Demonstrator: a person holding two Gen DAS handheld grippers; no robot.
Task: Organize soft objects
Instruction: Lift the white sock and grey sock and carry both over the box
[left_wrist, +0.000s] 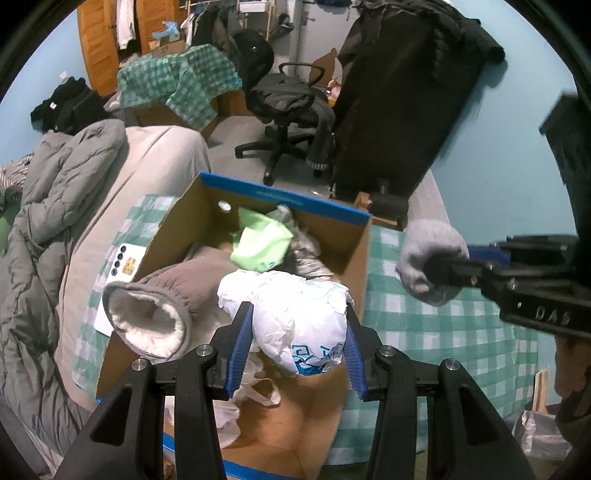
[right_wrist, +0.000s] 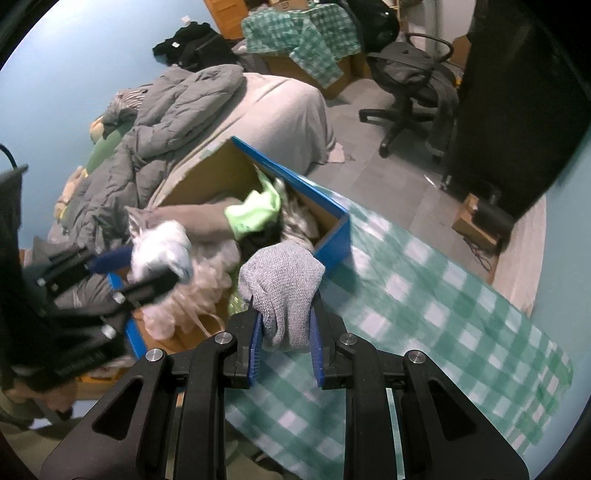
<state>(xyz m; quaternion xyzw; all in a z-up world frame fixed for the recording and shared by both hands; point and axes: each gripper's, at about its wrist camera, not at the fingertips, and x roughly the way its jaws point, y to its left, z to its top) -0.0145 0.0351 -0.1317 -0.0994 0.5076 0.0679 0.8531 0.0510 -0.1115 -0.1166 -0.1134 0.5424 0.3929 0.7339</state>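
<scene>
A bed under a green checked cloth is carrying the open cardboard box, already crowded with soft things: a grey fleece-lined garment is spilling over its near-left rim and a pale green pouch is lying toward the far wall. I am running both tools over it. My left gripper is holding a crumpled white bag with blue print above the box's near half, its fingers set fairly wide and pressed against both of the bag's sides. My right gripper is clamping a grey knit glove just outside the box's blue right-hand edge, fingers narrow around the cuff and the glove's bulk standing up past the tips. To do this step well, I am judging that each piece should travel fully inside the rim, over a free pocket, before I loosen, since the heap is high and light items could slide off.
</scene>
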